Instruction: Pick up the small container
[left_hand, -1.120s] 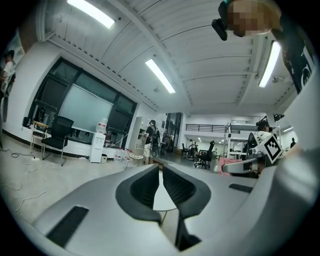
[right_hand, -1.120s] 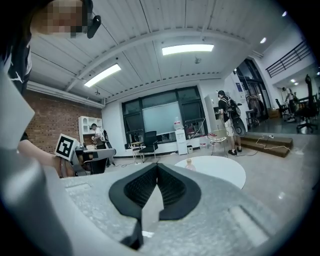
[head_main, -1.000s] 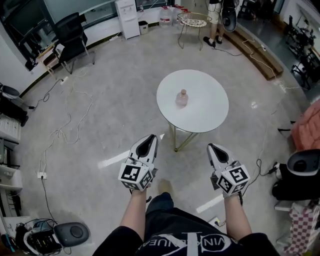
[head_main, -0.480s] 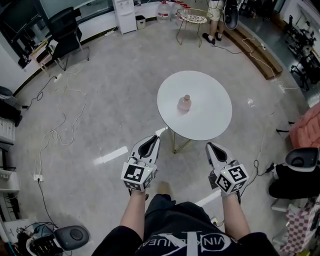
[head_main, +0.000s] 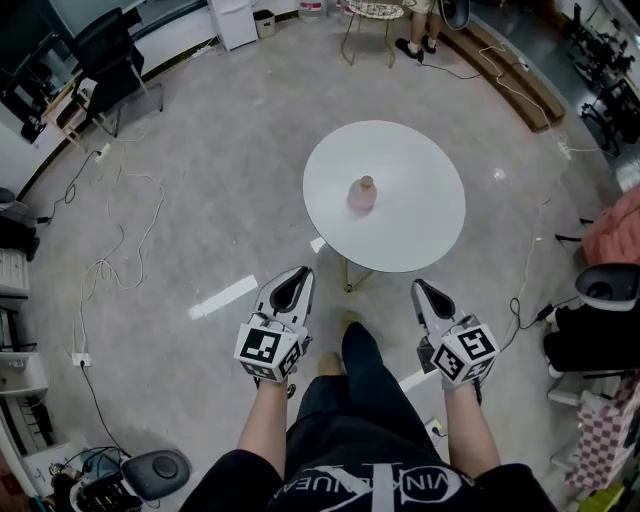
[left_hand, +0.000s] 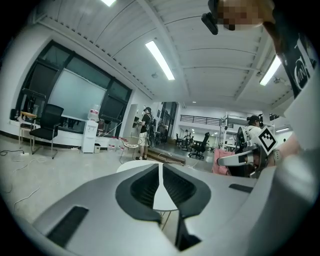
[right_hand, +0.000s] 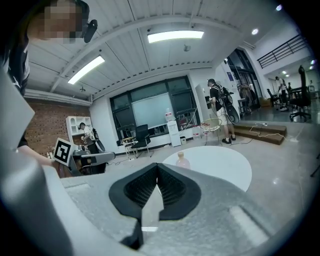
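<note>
Small pinkish plastic container with tan cap (head_main: 362, 193) stands upright near centre of round white tabletop (head_main: 425, 215), nothing else on it. Left gripper (head_main: 296, 277) and right gripper (head_main: 421, 291) both clenched, nothing between jaws, side by side on the near side of the tabletop, well apart from the container, pointing toward it. Grey polished floor (head_main: 210, 190) all round; white tape strip (head_main: 224, 297) just left of left gripper, loose white cables (head_main: 120, 250) further left, black office chair (head_main: 105, 60) far left.
</note>
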